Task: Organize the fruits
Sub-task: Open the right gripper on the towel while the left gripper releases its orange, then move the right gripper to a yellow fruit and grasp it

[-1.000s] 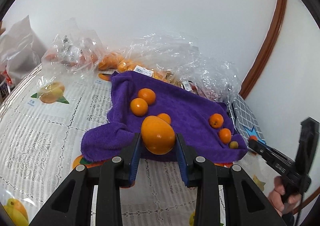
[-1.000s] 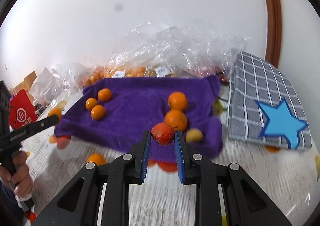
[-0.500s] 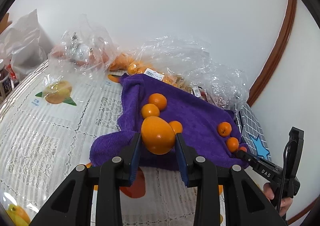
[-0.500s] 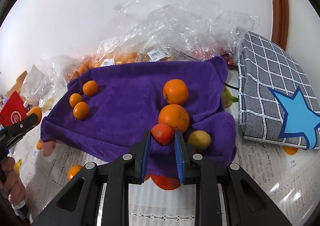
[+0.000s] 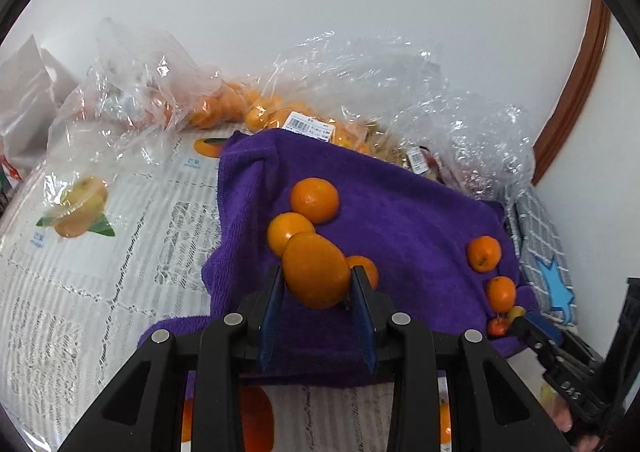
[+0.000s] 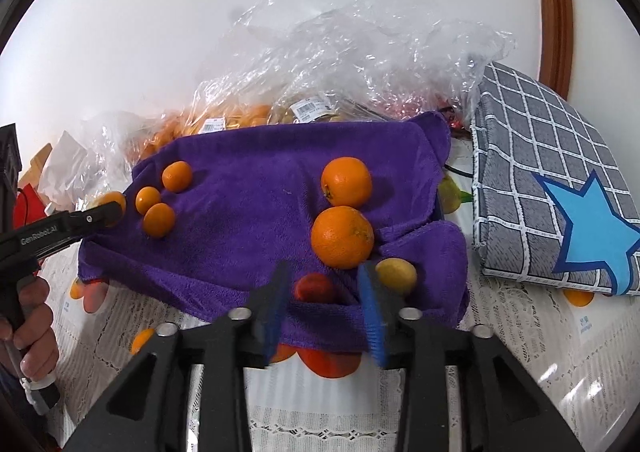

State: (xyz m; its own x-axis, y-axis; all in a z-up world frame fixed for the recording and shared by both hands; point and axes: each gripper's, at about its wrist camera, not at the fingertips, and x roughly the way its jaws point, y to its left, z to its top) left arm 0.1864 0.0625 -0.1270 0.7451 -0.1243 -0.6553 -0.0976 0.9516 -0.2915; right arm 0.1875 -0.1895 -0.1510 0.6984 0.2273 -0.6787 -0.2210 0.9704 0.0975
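Note:
A purple towel (image 5: 404,220) (image 6: 248,196) lies on the table with fruit on it. My left gripper (image 5: 316,284) is shut on a large oval orange fruit (image 5: 316,270) just above the towel's near left part, beside three small oranges (image 5: 314,200). My right gripper (image 6: 324,284) is open. A small red fruit (image 6: 314,288) lies on the towel between its blue pads, next to a yellow fruit (image 6: 396,276) and two big oranges (image 6: 342,236). The left gripper shows in the right wrist view at the towel's left edge (image 6: 108,208).
Clear plastic bags of fruit (image 6: 360,64) pile up behind the towel against the white wall. A grey checked cloth with a blue star (image 6: 560,204) lies to the right. The table has a white lace cover with fruit prints (image 5: 80,252).
My right gripper has opened and the red fruit now rests on the towel. My left gripper has moved forward over the towel with the orange fruit.

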